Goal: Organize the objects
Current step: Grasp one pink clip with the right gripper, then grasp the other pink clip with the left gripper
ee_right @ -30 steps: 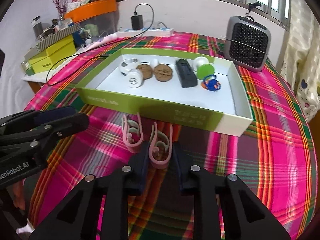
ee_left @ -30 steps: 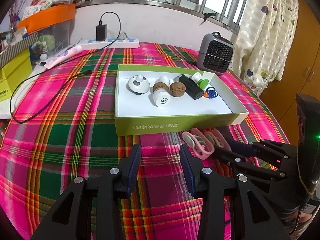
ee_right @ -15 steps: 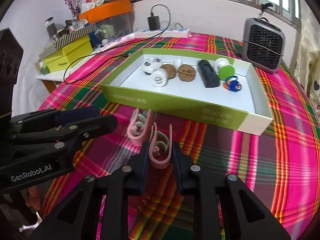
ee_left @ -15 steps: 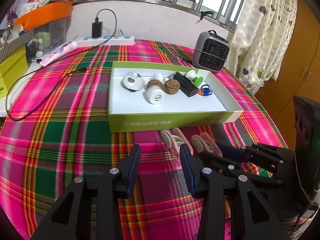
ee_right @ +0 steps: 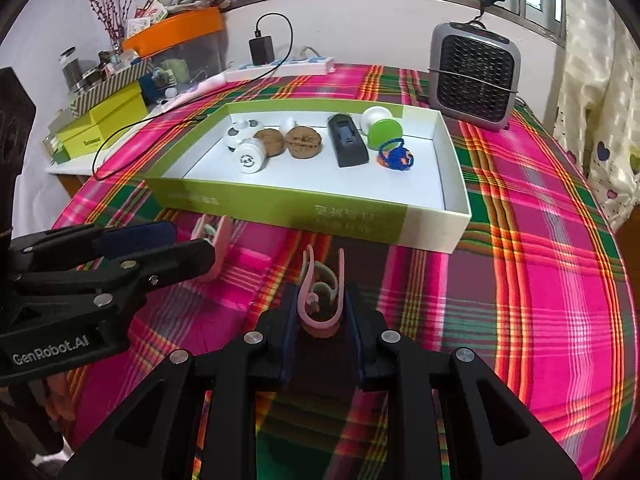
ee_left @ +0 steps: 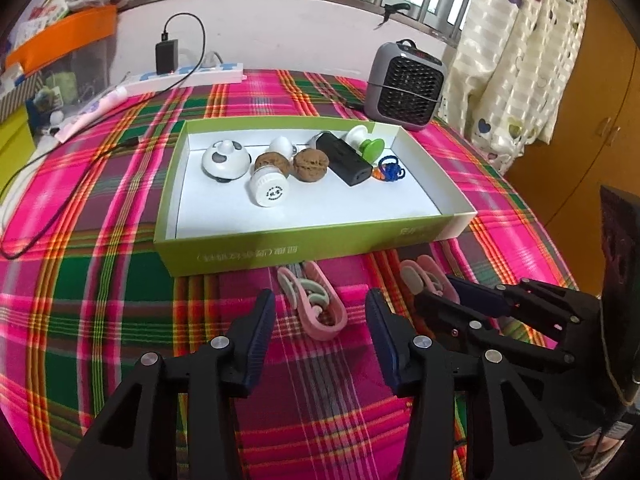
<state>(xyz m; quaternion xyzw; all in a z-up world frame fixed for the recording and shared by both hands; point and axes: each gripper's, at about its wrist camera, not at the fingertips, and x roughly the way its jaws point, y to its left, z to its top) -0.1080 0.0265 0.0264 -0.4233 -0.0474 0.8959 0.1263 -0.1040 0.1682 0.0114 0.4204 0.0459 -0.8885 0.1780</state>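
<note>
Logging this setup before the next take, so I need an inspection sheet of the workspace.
Surface: plaid tablecloth over the table.
Job's things: green box holding small items; one pink clip on the cloth between the left claw's open fingers; second pink clip held in the right claw.
Clutter: heater, yellow boxes, orange bin.
Grippers: left open, right shut on a clip.
Cables: black cable across the cloth; charger in power strip.
Surroundings: barred window, curtain.
</note>
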